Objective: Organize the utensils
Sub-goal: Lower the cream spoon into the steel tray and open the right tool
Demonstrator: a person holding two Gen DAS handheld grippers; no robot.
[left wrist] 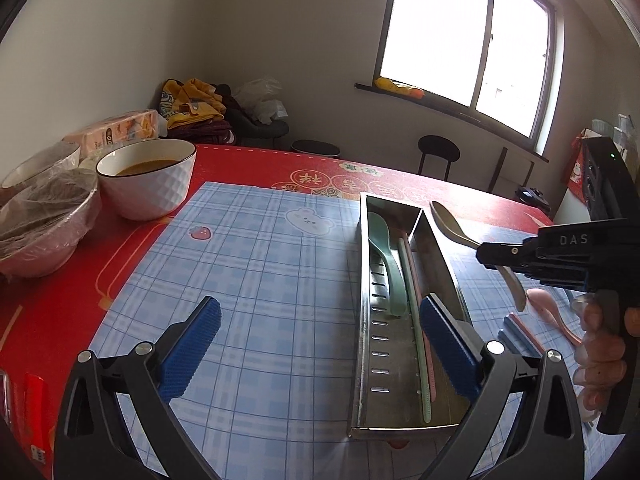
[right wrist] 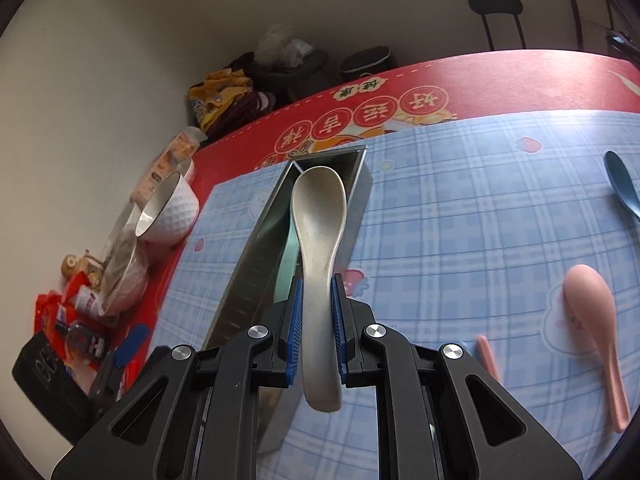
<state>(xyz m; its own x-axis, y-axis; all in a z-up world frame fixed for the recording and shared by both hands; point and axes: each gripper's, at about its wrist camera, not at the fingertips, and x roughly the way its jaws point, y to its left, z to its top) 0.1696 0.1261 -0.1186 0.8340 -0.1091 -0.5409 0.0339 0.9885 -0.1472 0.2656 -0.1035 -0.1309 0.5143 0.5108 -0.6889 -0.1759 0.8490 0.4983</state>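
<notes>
Long steel tray (left wrist: 400, 426) lengthwise on the plaid mat, green spoon (left wrist: 384, 256) and pink and green chopsticks (left wrist: 418, 344) inside, beige spoon (right wrist: 320, 240) held above its far end, pink spoon (right wrist: 594, 320), blue spoon (right wrist: 622, 184) on the mat

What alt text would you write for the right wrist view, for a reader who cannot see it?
The right gripper is shut on the handle of a beige spoon, held above a long metal tray on a blue checked mat. A pink spoon lies on the mat to the right.
</notes>
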